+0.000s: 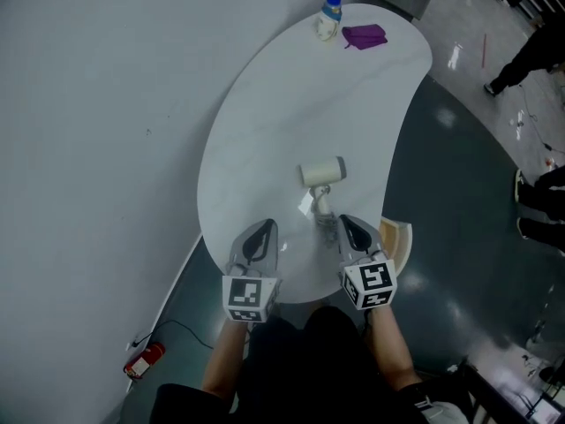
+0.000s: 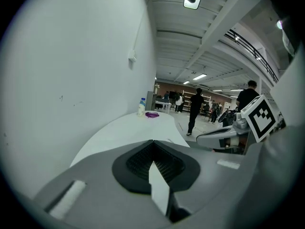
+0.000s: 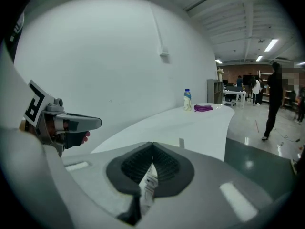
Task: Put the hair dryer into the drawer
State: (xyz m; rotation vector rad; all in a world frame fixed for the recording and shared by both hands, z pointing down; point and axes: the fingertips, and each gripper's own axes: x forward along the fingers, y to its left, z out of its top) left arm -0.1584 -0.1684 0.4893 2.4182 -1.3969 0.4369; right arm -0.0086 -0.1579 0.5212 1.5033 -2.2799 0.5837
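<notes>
A cream hair dryer lies on the white curved table, its handle pointing toward me and a small white tag beside it. My left gripper hovers over the table's near end, to the left of the handle, with its jaws together and nothing held. My right gripper is just right of the handle and is also shut, apart from the dryer. In the left gripper view the left gripper shows its dark pads meeting. The right gripper view shows the right gripper the same way. A pale wooden drawer-like piece juts out under the table's right edge.
A small bottle and a purple cloth sit at the table's far end. The white wall runs along the left. A red object with a cable lies on the floor at the lower left. People stand on the dark floor at the right.
</notes>
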